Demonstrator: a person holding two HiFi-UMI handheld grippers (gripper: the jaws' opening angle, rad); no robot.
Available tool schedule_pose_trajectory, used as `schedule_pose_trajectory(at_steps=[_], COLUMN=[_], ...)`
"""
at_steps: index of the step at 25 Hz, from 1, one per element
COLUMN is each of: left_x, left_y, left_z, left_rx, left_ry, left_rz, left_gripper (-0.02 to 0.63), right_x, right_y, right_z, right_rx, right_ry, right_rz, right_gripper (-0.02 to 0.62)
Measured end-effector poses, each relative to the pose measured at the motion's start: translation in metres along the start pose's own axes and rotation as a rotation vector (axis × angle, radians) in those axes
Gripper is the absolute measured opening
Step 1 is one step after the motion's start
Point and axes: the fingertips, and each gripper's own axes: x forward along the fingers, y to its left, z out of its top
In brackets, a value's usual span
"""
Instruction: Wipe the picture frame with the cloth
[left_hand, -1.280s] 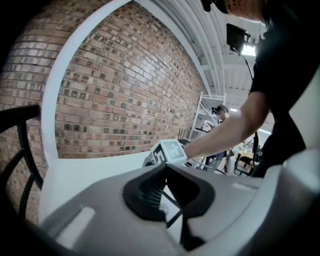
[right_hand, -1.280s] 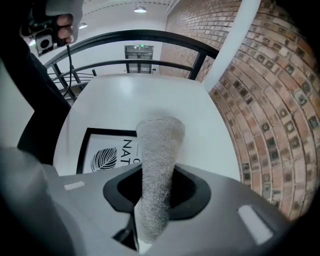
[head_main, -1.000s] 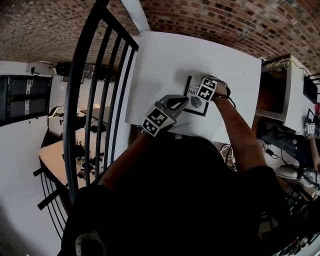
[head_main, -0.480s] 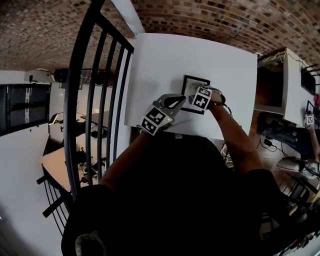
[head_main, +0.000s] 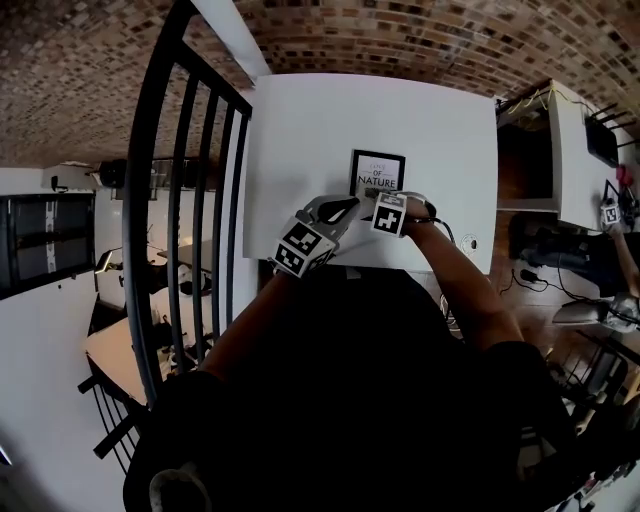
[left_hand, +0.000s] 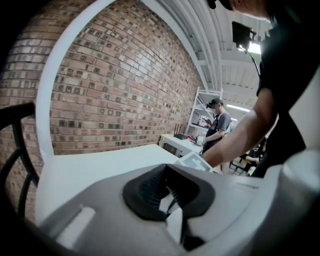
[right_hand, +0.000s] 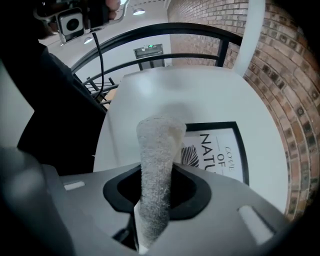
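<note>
My right gripper is pinching the cloth, a pale nubbly roll sticking up past the jaws at centre frame. The picture frame lies flat on the white table, upper centre of head view: thin black border, white print, "NATURE" lettering, leaf motif, with the right gripper at its lower edge. My left gripper has its jaws pressed together on nothing, just left of it.

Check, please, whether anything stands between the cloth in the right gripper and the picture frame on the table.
Nothing visible does. The fuzzy grey cloth, clamped in the right gripper jaws, pokes out over the white table right at the edge of the black rectangular picture frame; no other object lies between them.
</note>
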Motion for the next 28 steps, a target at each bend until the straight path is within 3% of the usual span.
schedule_pose_trajectory(at_steps=[6,10,14,17,24,28], left_x=[-0.001,0.001,0.004,0.004,0.007,0.003], left_y=[-0.013,-0.016,-0.017,-0.017,-0.011,-0.01], left_z=[-0.002,-0.003,-0.002,-0.004,-0.013,-0.015], left_rx=[-0.016,-0.009,-0.008,-0.012,-0.007,-0.018], left_ry=[0.032,0.04,0.041,0.035,0.028,0.034], left_rz=[-0.035,-0.039,-0.037,-0.027,0.008,0.029], left_gripper=[0.002,0.002,0.002,0.002,0.002,0.002], right_x=[-0.003,-0.005,-0.004,-0.004,-0.048,-0.053], right_y=[0.018,0.033,0.029,0.012,-0.091,-0.133], right_z=[0.0,-0.007,-0.03,-0.037,-0.04,-0.052], right_rx=[0.003,0.003,0.075,0.129,0.13,0.12], right_ry=[-0.008,-0.008,0.017,-0.034,-0.062,-0.008], right_rz=[0.009,0.078,0.11,0.121,-0.149,-0.26], right_gripper=[0.112,0.112,0.112,0.112,0.112,0.112])
